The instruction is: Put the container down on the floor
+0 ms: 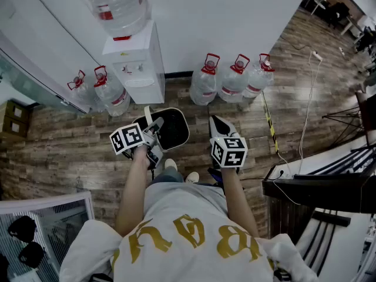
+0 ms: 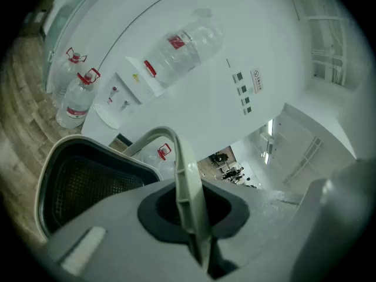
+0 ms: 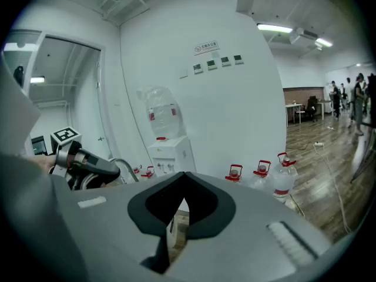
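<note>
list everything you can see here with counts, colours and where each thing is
dispenser: 1, white, against the wall
bottle: 1, clear, on the dispenser
jugs: 5, clear with red caps, on the floor, two left and three right of the dispenser
container: 1, black, in front of the dispenser
cable: 1, white, floor at right
left gripper: 1, grey, shut on the container's pale handle
right gripper: 1, grey, shut, empty
</note>
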Tool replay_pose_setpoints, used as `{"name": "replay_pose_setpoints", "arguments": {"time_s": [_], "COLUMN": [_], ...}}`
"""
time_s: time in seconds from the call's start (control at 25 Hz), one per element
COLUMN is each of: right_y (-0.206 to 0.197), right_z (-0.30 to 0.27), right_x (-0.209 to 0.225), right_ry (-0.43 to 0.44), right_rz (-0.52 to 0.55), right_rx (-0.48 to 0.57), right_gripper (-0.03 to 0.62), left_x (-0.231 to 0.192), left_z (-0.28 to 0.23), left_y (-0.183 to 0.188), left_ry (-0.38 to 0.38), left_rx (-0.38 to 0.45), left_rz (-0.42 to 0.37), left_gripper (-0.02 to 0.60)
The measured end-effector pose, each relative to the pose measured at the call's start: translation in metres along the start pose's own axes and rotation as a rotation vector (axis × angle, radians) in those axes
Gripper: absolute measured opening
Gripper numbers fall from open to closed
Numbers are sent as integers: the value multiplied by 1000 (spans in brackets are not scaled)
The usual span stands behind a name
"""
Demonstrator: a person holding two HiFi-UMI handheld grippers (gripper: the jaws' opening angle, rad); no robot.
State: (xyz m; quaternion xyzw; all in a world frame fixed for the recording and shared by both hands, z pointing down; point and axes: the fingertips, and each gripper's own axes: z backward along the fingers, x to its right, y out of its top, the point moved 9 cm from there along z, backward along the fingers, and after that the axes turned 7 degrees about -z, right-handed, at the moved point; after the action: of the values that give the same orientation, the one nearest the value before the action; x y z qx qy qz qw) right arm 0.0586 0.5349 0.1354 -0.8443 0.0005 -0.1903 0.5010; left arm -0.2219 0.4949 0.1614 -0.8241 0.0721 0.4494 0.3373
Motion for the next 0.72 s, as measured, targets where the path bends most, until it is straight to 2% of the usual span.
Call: {"name": "replay_pose_setpoints", "arguments": {"time_s": [0.48,0.72], "right_y": [-2,-4], "right_z": [-1,-4], "right_x": [-2,-2], "right_ry": [-13,-6], "right_rz": [22,-1], "right_rx": [-15,-15], "right_gripper": [29,29], "left_x": [-1,-8], "left_z": [1,3], "left_y": [-2,-4], "left_ry": [-17,9], "left_rx": [10,3], "left_rz": [3,1], "left_gripper": [21,21]}}
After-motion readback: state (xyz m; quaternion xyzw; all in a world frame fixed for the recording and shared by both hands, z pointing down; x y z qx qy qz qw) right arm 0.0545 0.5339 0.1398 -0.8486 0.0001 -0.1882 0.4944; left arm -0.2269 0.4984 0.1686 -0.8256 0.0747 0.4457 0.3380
